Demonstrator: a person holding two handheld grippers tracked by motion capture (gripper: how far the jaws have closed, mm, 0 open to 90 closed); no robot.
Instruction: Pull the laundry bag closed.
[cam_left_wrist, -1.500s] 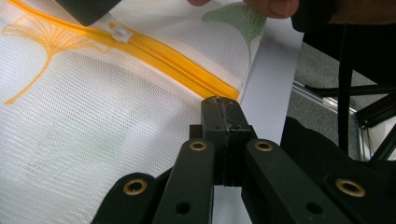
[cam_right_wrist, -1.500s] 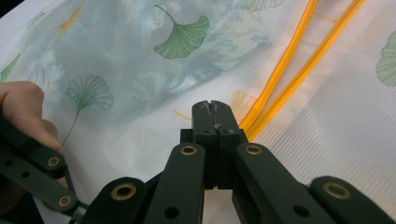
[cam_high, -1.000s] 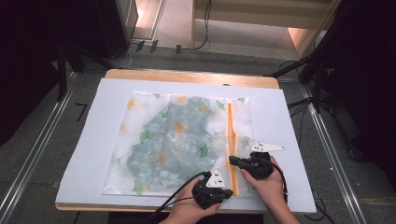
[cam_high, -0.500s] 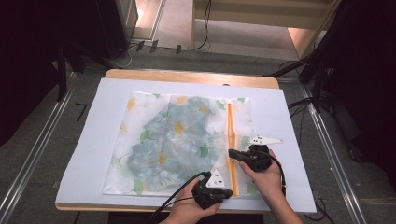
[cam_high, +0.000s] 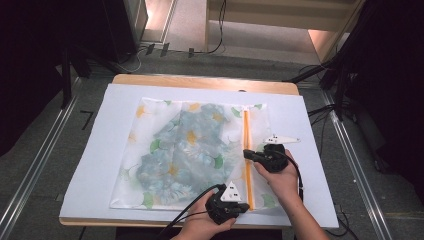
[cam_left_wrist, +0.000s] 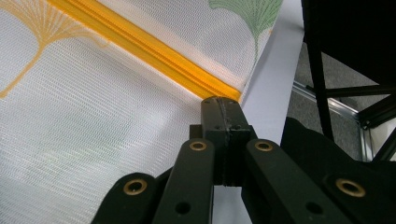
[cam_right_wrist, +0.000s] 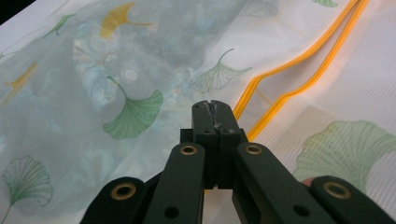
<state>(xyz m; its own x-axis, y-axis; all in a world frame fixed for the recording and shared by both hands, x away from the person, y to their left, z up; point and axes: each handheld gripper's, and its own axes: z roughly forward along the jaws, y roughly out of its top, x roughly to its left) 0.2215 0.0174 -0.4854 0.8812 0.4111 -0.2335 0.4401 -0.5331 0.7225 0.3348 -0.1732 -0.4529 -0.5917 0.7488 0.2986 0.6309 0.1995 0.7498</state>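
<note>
My left tool (cam_high: 239, 206) pinches zipper (cam_high: 246, 150) end at mesh bag (cam_high: 190, 150) near edge, flat on table (cam_high: 310, 130) | right tool (cam_high: 248, 153) clamped, probably on slider, moved farther up | zipper opening behind it

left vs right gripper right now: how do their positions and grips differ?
The left gripper sits at the near end of the orange zipper, by the mesh bag's near edge; the right gripper sits farther up, midway along it. In its own view the zipper beyond the right gripper has parted into two tracks; at the left gripper it is one band. Both have jaws pressed together at the zipper line.
</note>
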